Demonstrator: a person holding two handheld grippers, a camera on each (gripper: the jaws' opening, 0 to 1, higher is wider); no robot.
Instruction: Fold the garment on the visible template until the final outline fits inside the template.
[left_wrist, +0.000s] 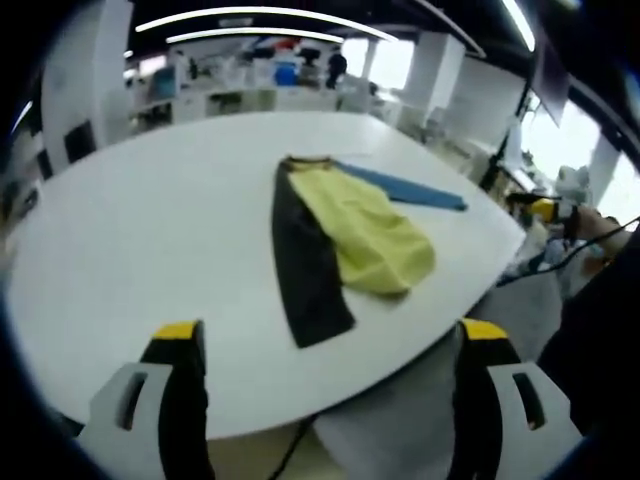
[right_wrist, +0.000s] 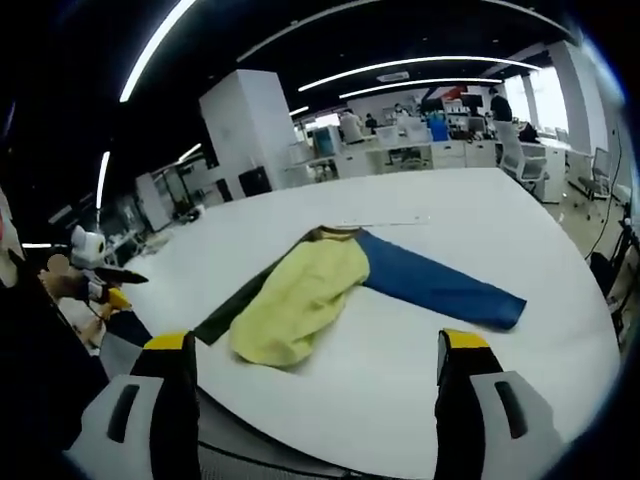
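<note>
- Lying on the white desk (left_wrist: 150, 230) is a garment (left_wrist: 345, 235) in three colours: a yellow body, one black sleeve and one blue sleeve.
- In the left gripper view the yellow body is bunched and folded over itself near the desk's middle, the black sleeve (left_wrist: 305, 265) runs along its left side toward the camera, and the blue sleeve (left_wrist: 405, 187) stretches away to the right behind it.
- In the right gripper view the same garment (right_wrist: 300, 295) lies the other way round: the blue sleeve (right_wrist: 440, 285) extends to the right, flat on the desk (right_wrist: 520, 380), and the black sleeve (right_wrist: 240, 300) peeks out from under the yellow part at the left.
- No brand, label or writing can be read on the garment or the desk; no printed template outline can be made out on the white surface.
- The left hand-held gripper (left_wrist: 330, 345) has its jaws spread wide, yellow-tipped, with nothing between them; it sits at the near edge of the desk, apart from the garment.
- The right hand-held gripper (right_wrist: 315, 355) is likewise wide open and empty, near the desk edge, short of the yellow cloth.
- At the right rim of the left gripper view, a hand (left_wrist: 590, 225) holds something with a yellow part.
- Behind the desk is an open office with white workstations (right_wrist: 430, 145), pillars and long ceiling light strips (left_wrist: 260, 20).
</note>
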